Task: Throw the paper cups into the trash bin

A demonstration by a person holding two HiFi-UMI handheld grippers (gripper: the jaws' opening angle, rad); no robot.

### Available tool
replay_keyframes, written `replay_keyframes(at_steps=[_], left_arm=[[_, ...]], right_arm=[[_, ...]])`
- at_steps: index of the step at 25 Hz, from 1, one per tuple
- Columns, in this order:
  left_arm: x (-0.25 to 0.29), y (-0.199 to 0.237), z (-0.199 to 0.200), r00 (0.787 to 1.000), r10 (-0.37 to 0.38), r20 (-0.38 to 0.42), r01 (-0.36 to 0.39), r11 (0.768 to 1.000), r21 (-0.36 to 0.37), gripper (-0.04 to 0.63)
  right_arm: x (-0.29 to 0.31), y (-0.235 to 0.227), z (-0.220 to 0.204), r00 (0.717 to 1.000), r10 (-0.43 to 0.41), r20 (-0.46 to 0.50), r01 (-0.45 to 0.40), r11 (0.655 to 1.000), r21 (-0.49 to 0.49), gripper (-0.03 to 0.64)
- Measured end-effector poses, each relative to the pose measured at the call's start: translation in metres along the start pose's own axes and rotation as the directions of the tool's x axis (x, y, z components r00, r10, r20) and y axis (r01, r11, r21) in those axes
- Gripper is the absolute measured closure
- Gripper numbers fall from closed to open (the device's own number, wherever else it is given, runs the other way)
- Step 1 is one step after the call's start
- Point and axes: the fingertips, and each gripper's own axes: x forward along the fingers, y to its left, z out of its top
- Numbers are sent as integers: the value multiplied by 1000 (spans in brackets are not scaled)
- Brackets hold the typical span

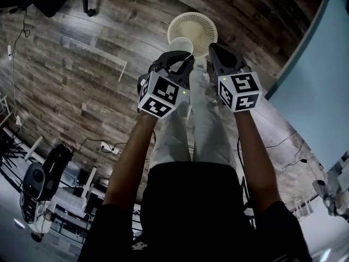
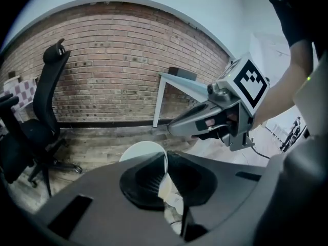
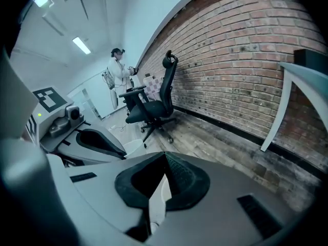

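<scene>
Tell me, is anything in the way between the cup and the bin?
No, nothing visible. The left gripper holds the cup just over the near edge of the bin, with only air between them. The right gripper sits off to the side, not in the path.

The place is an office-like workroom with a rather industrial look. A bare brick wall (image 2: 118,60) runs along a floor of wooden planks (image 1: 65,86). Black swivel office chairs (image 3: 154,104) on castors and a white table (image 2: 159,104) stand beside it. Strip lights (image 3: 82,45) are fixed to a white ceiling — and a power strip (image 1: 107,145) with trailing cables lies on the floor.
</scene>
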Motion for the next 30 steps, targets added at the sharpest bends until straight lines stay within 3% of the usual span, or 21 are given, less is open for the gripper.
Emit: replay_keyframes(at_steps=[18, 30], left_arm=[[111, 6, -83, 991, -104, -86, 102, 994, -23, 569], [173, 27, -144, 985, -115, -130, 104, 991, -87, 569]], right_arm=[[88, -59, -95, 995, 11, -102, -9, 1000, 18, 612], [133, -92, -148, 987, 10, -160, -11, 1000, -2, 612]])
